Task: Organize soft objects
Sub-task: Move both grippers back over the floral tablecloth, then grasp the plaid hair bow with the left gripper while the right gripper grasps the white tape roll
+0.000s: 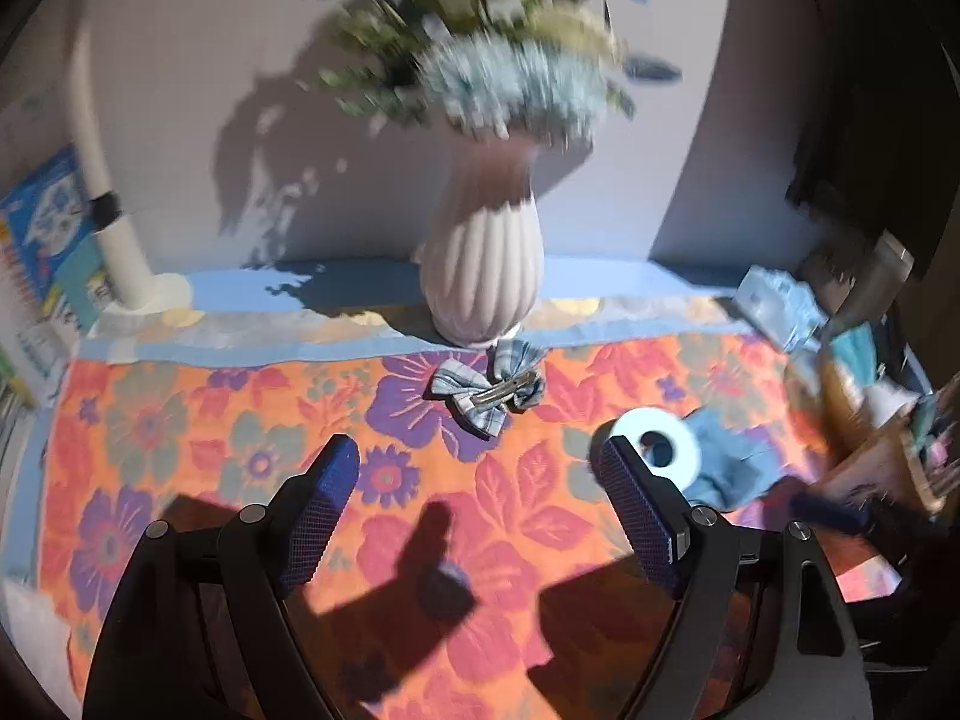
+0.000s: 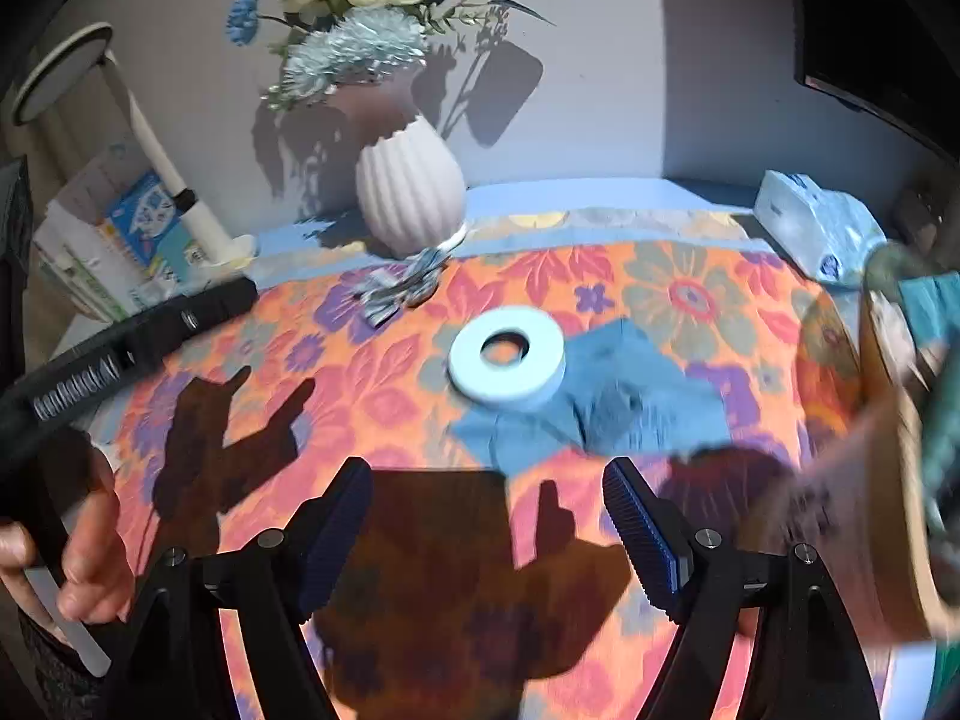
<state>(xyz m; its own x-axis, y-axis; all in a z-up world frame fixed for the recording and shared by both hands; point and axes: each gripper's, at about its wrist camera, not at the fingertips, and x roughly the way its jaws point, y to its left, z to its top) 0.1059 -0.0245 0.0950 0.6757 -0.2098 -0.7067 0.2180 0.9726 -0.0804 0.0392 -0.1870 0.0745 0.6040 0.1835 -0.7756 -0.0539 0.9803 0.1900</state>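
My left gripper (image 1: 474, 474) hung wide open and empty above the flowered tablecloth (image 1: 180, 450), its blue pads casting a forked shadow on the cloth just below. My right gripper (image 2: 489, 507) was likewise spread wide and held nothing, poised over the near edge of the same cloth. Just ahead of the right one lay a crumpled blue cloth (image 2: 624, 408), with a pale ring (image 2: 507, 357) resting on its far corner; from the left view the same blue cloth (image 1: 729, 468) and pale ring (image 1: 660, 444) sat just beside the right-hand pad. Farther back, a plaid hair bow (image 1: 486, 393) with a metal clip lay against the foot of a ribbed white vase (image 1: 480, 276) of blue and cream flowers. By my reckoning the sorting stood at a reach between picks, nothing in hand, and the blue cloth was the nearest soft thing; the next move would call for lowering the right gripper onto a raised fold and closing there, mindful that the ring on it might slide off. At the far right edge stood a wooden container (image 2: 888, 420), badly blurred, with something teal (image 2: 933, 300) inside; what else it held I could not tell. A tissue pack (image 2: 810, 222) lay behind it.
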